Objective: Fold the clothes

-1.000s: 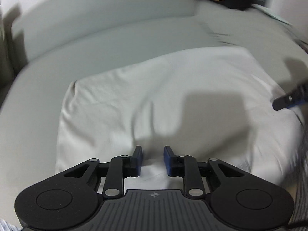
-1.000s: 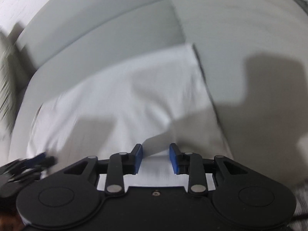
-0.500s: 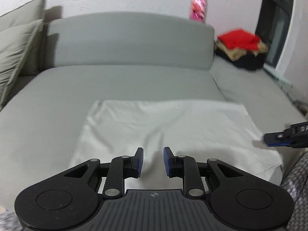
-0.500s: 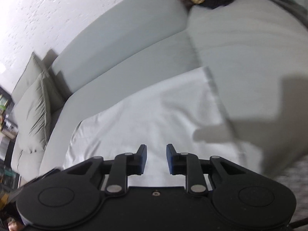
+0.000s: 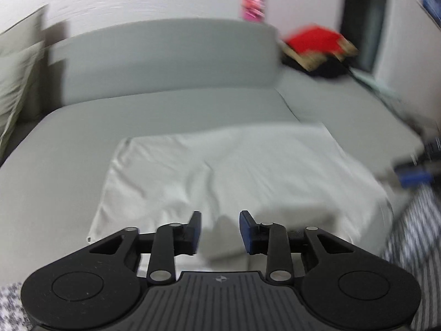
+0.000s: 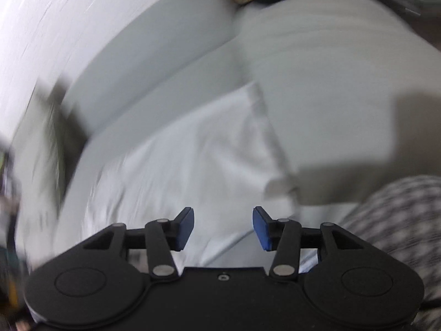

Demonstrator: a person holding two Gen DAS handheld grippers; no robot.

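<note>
A white garment (image 5: 226, 173) lies folded into a flat rectangle on the grey sofa seat (image 5: 55, 171). My left gripper (image 5: 220, 231) hovers over its near edge, jaws opening, with nothing between the pads. In the right wrist view the same white garment (image 6: 198, 160) spreads ahead, and my right gripper (image 6: 223, 227) hangs above its near right part, jaws opening and empty. The right gripper's blue fingertips (image 5: 413, 175) show blurred at the right edge of the left wrist view.
A pile of red, tan and black clothes (image 5: 317, 47) sits at the sofa's far right corner. Grey cushions (image 5: 13, 82) stand at the far left. A checked sleeve or trouser (image 6: 399, 215) is at the near right. A pink item (image 5: 253, 4) is on the wall.
Both grippers have pulled back and risen from the garment, so more of the sofa and the wall shows. Their jaws stand wider apart than before.
</note>
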